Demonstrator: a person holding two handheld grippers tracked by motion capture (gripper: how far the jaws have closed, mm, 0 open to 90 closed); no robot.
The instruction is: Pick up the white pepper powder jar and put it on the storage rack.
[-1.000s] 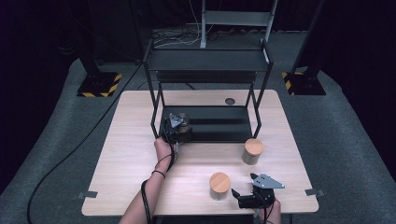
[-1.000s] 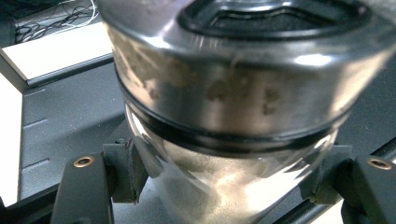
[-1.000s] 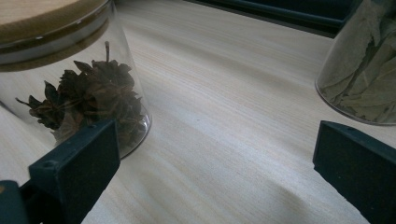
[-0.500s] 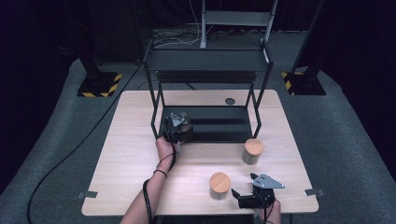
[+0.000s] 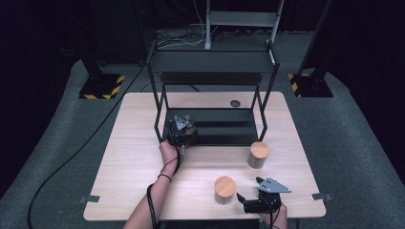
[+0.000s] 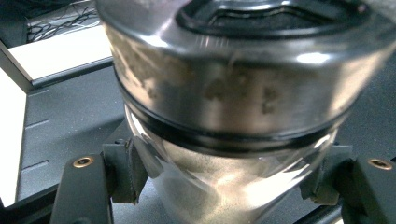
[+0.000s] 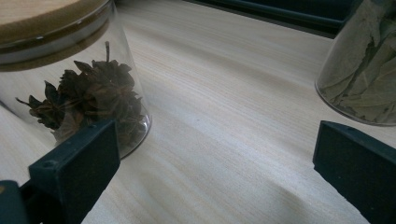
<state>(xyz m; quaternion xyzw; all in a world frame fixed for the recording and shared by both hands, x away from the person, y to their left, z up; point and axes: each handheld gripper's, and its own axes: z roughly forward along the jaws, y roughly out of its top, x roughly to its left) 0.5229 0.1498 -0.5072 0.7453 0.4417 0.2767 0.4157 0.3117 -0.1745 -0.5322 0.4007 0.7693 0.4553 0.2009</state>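
In the high view, the left hand-held gripper [image 5: 184, 128] sits at the front left corner of the black shelf rack [image 5: 212, 62], over the rack's lower tray, with a jar [image 5: 187, 125] caught between its jaws. The right hand-held gripper [image 5: 246, 200] rests low at the near right of the worktop [image 5: 129, 157], its jaws pointing left toward a cork-lidded jar [image 5: 224, 189] just beside it. A second cork-lidded jar [image 5: 258, 154] stands farther back on the right, near the rack's front edge.

In the left gripper view, the left hand-held gripper [image 6: 224, 179] is clamped on the glass body of the jar [image 6: 224, 116], one pad pressing each side below its metal band and dark lid. The jar holds pale, sandy grains and hangs just above the rack's dark tray.

In the right gripper view, the right hand-held gripper [image 7: 215, 158] has its jaws wide apart with bare wood between them. The star anise jar [image 7: 74, 84] stands just beyond the left jaw; a jar of dried leaves [image 7: 362, 65] stands past the right one.
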